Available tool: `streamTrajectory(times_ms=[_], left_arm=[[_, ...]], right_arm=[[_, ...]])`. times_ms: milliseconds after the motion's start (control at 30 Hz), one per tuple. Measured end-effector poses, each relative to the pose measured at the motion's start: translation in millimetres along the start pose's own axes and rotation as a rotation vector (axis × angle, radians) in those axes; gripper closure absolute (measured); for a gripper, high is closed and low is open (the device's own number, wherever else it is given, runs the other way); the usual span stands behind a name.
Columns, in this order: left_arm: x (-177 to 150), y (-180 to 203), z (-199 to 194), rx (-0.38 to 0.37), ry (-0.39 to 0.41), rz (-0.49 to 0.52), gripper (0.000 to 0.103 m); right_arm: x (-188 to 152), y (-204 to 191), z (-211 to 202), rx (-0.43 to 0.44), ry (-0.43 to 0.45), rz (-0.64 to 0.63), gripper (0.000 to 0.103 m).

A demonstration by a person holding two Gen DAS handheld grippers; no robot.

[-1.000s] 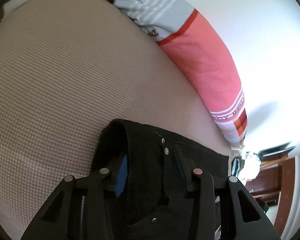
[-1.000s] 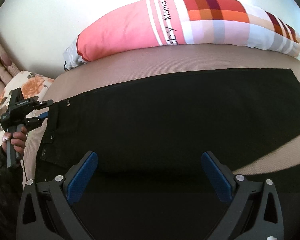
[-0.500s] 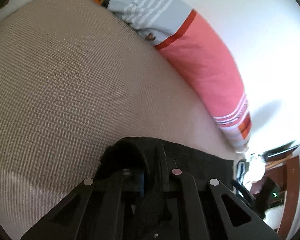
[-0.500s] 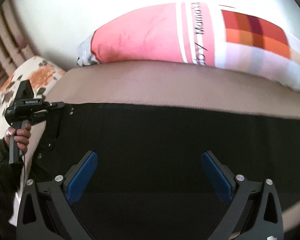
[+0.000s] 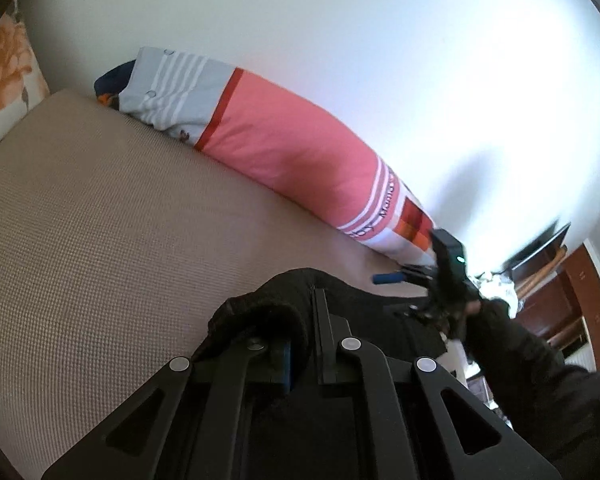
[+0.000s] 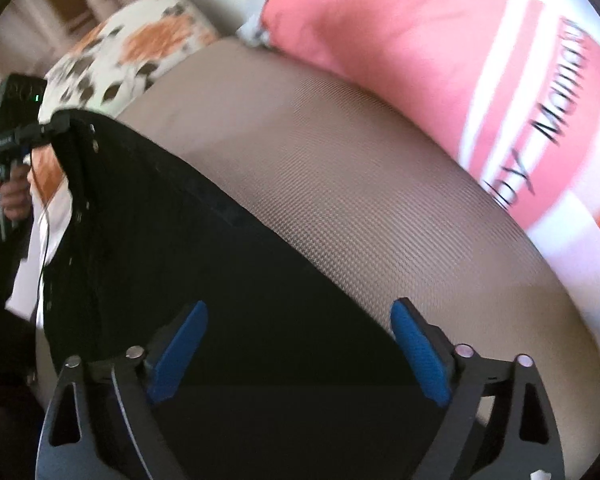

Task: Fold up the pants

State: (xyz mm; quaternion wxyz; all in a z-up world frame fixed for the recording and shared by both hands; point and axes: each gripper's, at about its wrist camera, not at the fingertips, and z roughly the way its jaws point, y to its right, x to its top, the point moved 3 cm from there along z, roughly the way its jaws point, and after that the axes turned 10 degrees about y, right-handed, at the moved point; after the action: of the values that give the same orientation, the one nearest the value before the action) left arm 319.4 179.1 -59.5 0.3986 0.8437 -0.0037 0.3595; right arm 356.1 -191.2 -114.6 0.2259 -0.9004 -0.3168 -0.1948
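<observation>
Your left gripper [image 5: 300, 354] is clenched on the waistband of the black pants [image 6: 236, 300], lifting that end off the tan bed [image 6: 360, 184]; the rest lies across the near side, apart from the pink pillow [image 5: 300, 160] by the far wall. Your right gripper [image 6: 300, 354] hovers over the pants with jaws spread, holding nothing. You look to be starting the fold: next, pinch the cloth, then carry the waistband across.

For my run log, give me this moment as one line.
left hand-held gripper: shut on black pants waistband, lifted | right hand-held gripper: open over pants | surface: tan bed cover
</observation>
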Motion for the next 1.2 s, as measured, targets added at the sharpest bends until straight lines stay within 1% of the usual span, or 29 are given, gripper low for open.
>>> streamTrajectory(times_ms=[33,100,167,200,267,300,333,400,467,500,633,700,800,833,900,933,967,1000,1067,1133,1200], left_arm=[[-1.2,0.9,-5.6,0.001,0.006,0.007,0.095],[-3.2,8.2,-11.8,-0.008,0.017,0.024,0.095],[-4.5,9.7,-16.7,0.001,0.025,0.037,0.095],[-5.3,12.7,-18.1,-0.001,0.031,0.043,0.095],[-6.0,14.6,-22.0,0.003,0.042,0.042,0.095],[-6.4,14.5,-22.6,0.009,0.048,0.039,0.095],[-5.7,13.0,-20.7,0.017,0.048,0.036,0.095],[-5.3,9.2,-20.4,0.034,0.052,0.023,0.095],[-4.9,6.9,-19.9,0.044,0.053,0.019,0.095],[-4.8,5.6,-19.3,0.051,0.055,0.018,0.095],[-4.6,2.8,-15.0,0.070,0.054,0.017,0.095],[-4.4,0.6,-13.4,0.080,0.053,0.016,0.095],[-4.5,-2.0,-11.7,0.084,0.052,0.009,0.095],[-4.4,-1.5,-11.5,0.093,0.052,0.014,0.095],[-4.8,-0.8,-10.0,0.110,0.049,0.031,0.095],[-5.0,-0.7,-9.8,0.124,0.049,0.034,0.095],[-5.4,-0.1,-10.4,0.124,0.046,0.035,0.095],[-5.8,0.7,-11.3,0.125,0.044,0.041,0.095],[-6.9,4.5,-17.9,0.125,0.041,0.046,0.095],[-7.7,9.4,-27.0,0.119,0.045,0.045,0.095],[-10.7,17.4,-40.8,0.106,0.046,0.052,0.095]], right_arm=[[3.3,2.7,5.8,0.029,-0.030,-0.017,0.025],[5.3,4.1,12.3,0.078,-0.070,-0.038,0.029],[9.1,5.3,20.6,0.104,-0.096,-0.064,0.031],[9.7,6.0,24.7,0.118,-0.112,-0.072,0.034],[7.7,7.3,32.2,0.132,-0.146,-0.089,0.043],[6.1,6.9,35.1,0.139,-0.159,-0.094,0.052],[2.9,7.7,37.0,0.148,-0.177,-0.096,0.058],[-3.5,11.8,35.8,0.149,-0.200,-0.103,0.061],[-6.4,15.2,35.2,0.139,-0.201,-0.099,0.068],[-9.0,18.2,33.9,0.126,-0.204,-0.093,0.074],[-20.9,24.7,29.6,0.058,-0.200,-0.080,0.085],[-25.5,22.8,26.4,0.021,-0.192,-0.081,0.087],[-29.9,11.1,26.6,-0.064,-0.175,-0.095,0.093],[-30.5,5.4,26.1,-0.110,-0.165,-0.107,0.093],[-31.0,-10.0,19.9,-0.216,-0.119,-0.129,0.094],[-31.7,-17.1,15.3,-0.256,-0.094,-0.134,0.094],[-33.2,-24.5,9.7,-0.298,-0.069,-0.133,0.094],[-36.1,-35.8,1.1,-0.357,-0.040,-0.131,0.095],[-37.4,-68.4,-4.2,-0.434,0.004,-0.131,0.095],[-45.9,-94.7,-22.4,-0.500,0.049,-0.127,0.095],[-56.2,-116.7,-42.0,-0.546,0.094,-0.121,0.095]])
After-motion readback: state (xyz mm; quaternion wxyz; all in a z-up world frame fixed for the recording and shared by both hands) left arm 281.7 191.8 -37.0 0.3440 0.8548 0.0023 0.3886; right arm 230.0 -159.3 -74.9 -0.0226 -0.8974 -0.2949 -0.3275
